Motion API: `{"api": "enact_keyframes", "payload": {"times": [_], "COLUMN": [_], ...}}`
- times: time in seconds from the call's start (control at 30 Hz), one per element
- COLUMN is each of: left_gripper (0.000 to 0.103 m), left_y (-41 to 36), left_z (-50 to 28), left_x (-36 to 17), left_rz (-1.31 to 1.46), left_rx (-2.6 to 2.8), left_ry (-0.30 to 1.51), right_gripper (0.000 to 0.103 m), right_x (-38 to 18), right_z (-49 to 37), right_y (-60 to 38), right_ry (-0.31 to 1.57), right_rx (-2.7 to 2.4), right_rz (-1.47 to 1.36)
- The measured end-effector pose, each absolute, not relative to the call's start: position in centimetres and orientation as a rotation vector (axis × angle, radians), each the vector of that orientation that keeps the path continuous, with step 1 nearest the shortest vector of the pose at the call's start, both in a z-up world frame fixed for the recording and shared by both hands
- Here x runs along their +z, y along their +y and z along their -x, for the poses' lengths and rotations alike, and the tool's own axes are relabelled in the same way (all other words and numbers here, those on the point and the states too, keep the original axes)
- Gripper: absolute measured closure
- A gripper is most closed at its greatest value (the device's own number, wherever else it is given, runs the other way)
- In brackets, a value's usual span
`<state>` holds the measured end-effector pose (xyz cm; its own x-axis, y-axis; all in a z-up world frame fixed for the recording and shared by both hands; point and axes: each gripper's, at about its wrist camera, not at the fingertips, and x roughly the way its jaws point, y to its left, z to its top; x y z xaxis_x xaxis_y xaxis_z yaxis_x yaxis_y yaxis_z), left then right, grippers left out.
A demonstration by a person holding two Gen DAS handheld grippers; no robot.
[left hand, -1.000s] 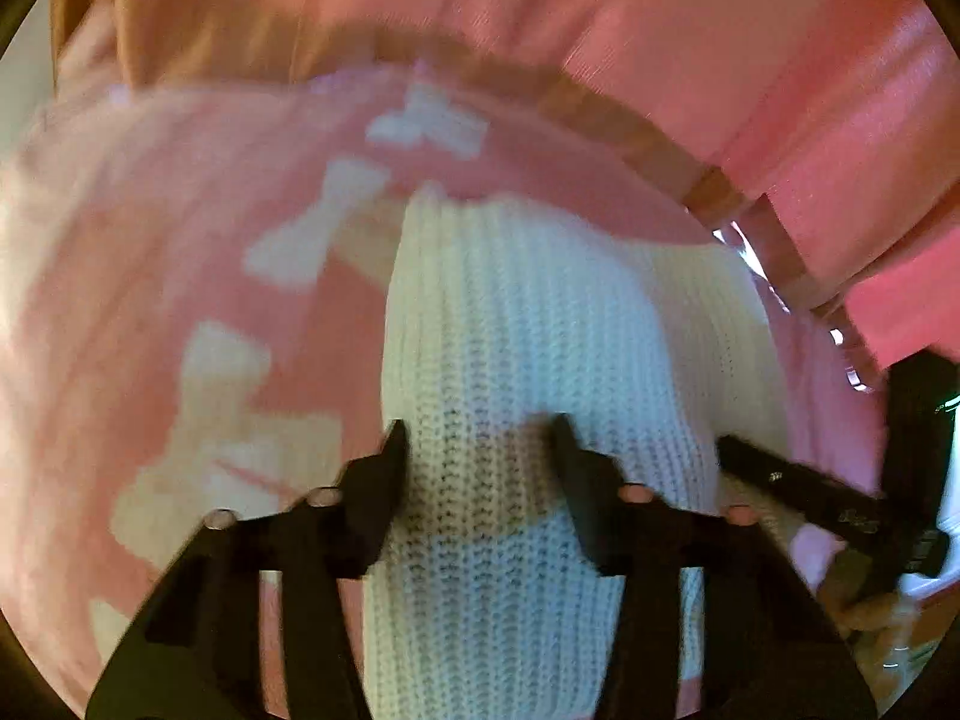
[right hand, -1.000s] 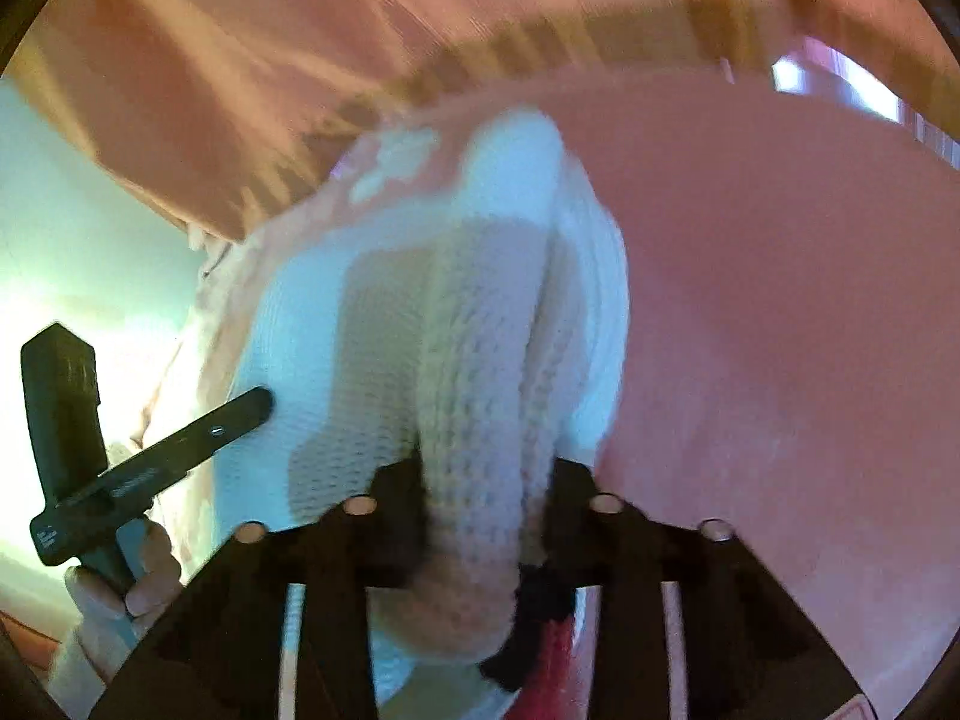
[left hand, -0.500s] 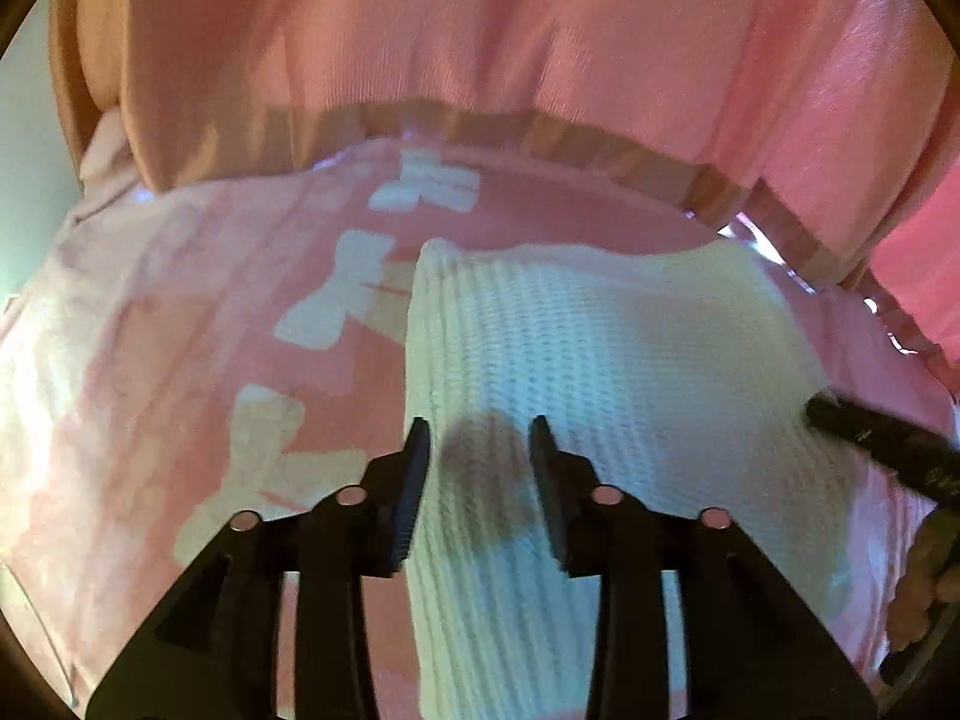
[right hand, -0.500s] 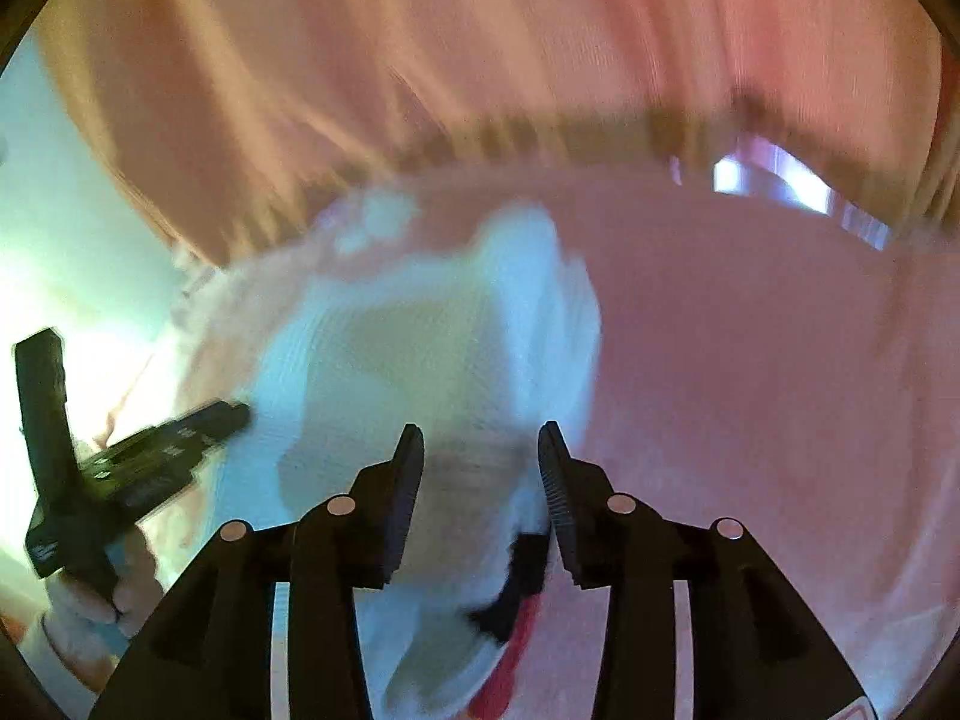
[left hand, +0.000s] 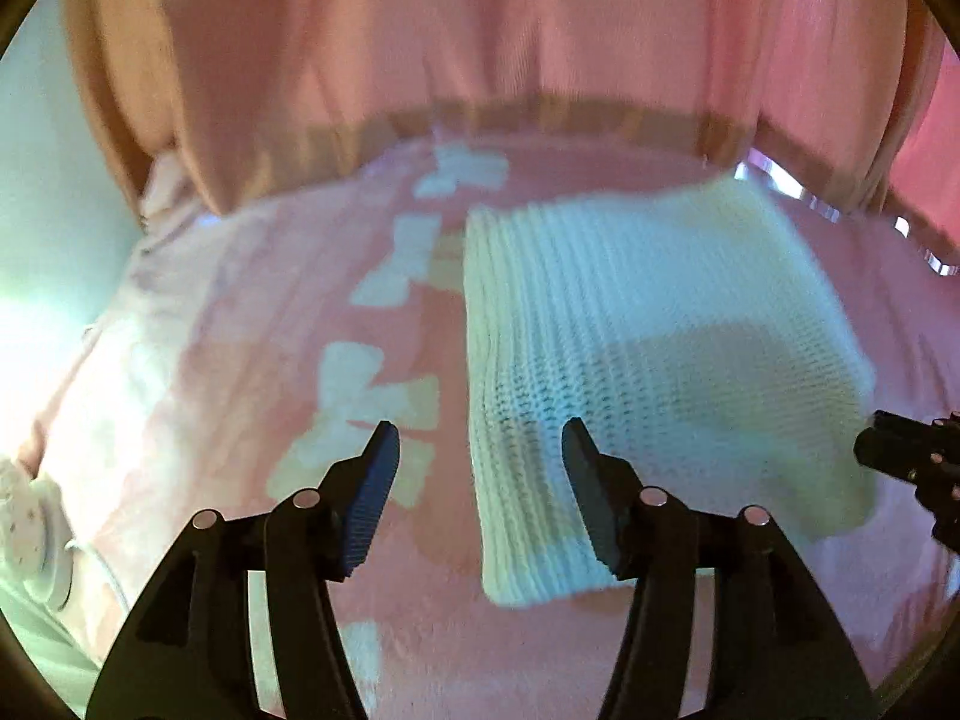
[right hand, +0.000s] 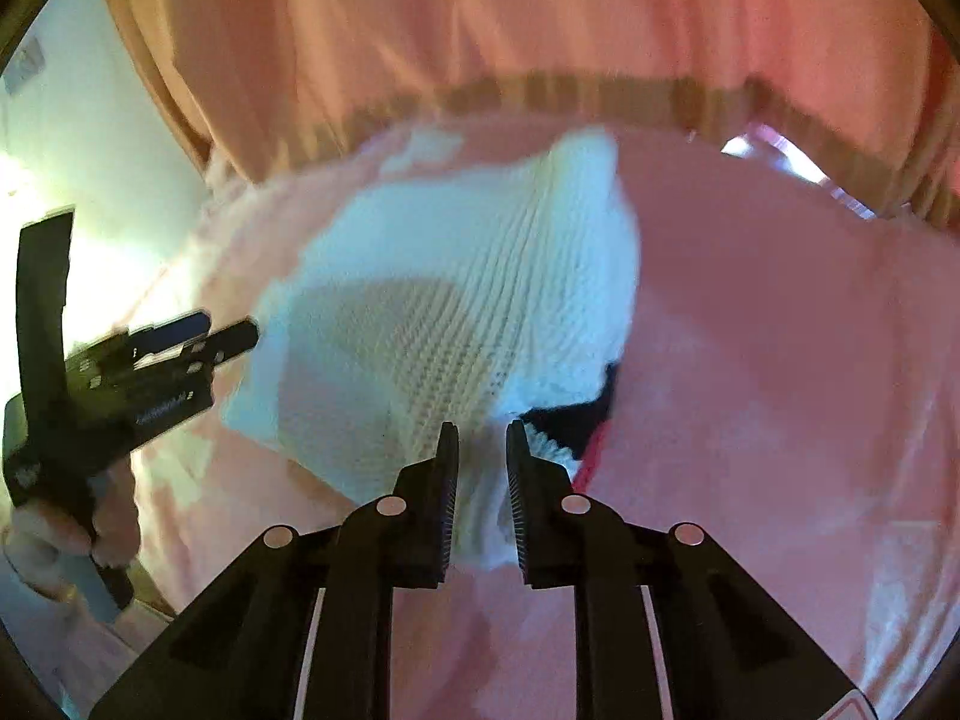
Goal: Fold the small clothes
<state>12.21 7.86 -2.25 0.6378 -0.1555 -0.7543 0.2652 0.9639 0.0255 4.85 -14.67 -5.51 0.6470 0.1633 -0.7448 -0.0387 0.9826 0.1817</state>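
Both grippers have let go of the folded white knit, which now lies flat on the pink bedspread

A second ago the left gripper [left hand: 480, 468] was pinching the near edge of the white knit garment [left hand: 648, 324] and the right gripper [right hand: 483, 468] was clamped on a raised fold of it; now the left jaws are opening and hang wide above the cloth, straddling its left edge with nothing pressed between the pads, while the right jaws are closing to a narrow gap over the garment's near corner without gripping it. The knit rests as a folded rectangle on the pink bedspread [left hand: 210, 360] beside the white bow prints [left hand: 366, 396], in front of the pink curtain [left hand: 480, 30]. A bit of black and red trim [right hand: 576, 420] shows at its corner. Both grippers have drawn back and upward from the cloth
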Motion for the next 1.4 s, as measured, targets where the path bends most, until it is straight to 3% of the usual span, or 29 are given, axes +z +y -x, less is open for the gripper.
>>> {"api": "enact_keyframes", "payload": {"times": [0.1, 0.17, 0.23, 0.33, 0.67, 1.4], "left_gripper": [0.032, 0.018, 0.013, 0.008, 0.006, 0.006], "left_y": [7.9, 7.5, 6.6, 5.1, 2.5, 3.5], "left_z": [-9.4, -7.0, -5.0, -2.6, 0.5, 0.3], "left_x": [-0.2, 0.7, 0.9, 0.2, -3.6, -4.9], "left_rz": [-0.101, -0.084, -0.096, -0.137, -0.227, -0.177], "left_rx": [-0.225, -0.221, -0.229, -0.227, -0.194, -0.140], "left_ry": [0.784, 0.724, 0.683, 0.636, 0.622, 0.622], "right_gripper": [0.082, 0.070, 0.049, 0.040, 0.037, 0.033], "right_x": [-3.4, -2.9, -2.9, -4.3, -7.9, -9.4], "right_z": [-2.2, -0.5, 1.0, 2.6, 4.7, 4.5], "right_y": [-15.2, -15.1, -15.4, -15.6, -15.2, -13.4], "right_ry": [0.782, 0.742, 0.698, 0.672, 0.732, 0.740], "right_rx": [0.023, -0.026, -0.065, -0.104, -0.142, -0.131], "right_rz": [-0.082, -0.036, -0.010, 0.014, -0.018, 0.032]}}
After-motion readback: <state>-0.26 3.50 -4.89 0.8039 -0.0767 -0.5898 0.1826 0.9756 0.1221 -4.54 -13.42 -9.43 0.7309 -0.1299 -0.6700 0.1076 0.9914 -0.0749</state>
